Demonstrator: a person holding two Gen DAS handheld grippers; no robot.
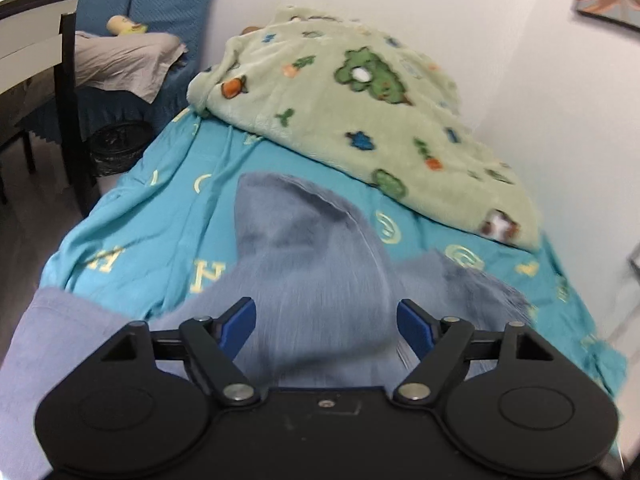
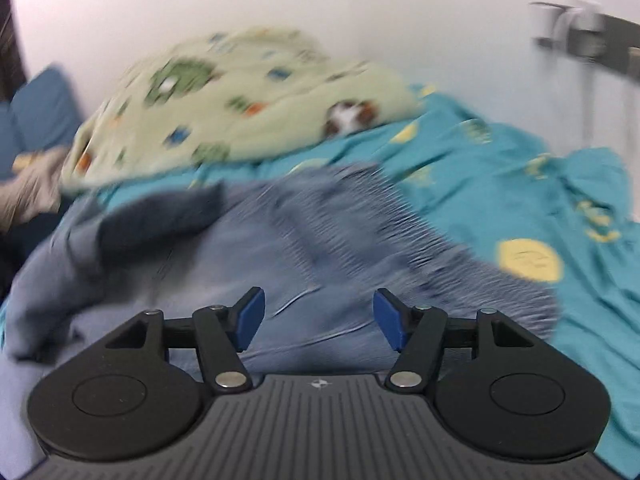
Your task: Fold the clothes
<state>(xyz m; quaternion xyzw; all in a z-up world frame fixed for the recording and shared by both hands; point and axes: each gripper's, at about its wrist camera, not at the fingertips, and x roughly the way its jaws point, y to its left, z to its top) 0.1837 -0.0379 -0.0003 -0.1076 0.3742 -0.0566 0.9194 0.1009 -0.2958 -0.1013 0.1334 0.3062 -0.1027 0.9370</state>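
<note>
— Grey-blue cloth, that garment [image 1: 320, 264]: where does it lie?

— On the bed's teal sheet [image 1: 152, 216], filling the lower middle of both views, directly ahead of and under both tongs. In the left view one peak of it runs up towards the green blanket [image 1: 360, 112].

— And its long axis?

— Too blurred and rumpled to say for sure; in the right view the garment [image 2: 280, 240] seems to stretch from lower left to right.

— The tongs?

— Left tongs [image 1: 326, 322] apart, nothing pinched. Right tongs [image 2: 319, 318] apart too, cloth beyond them, not gripped. Neither looks clearly nearer.
</note>
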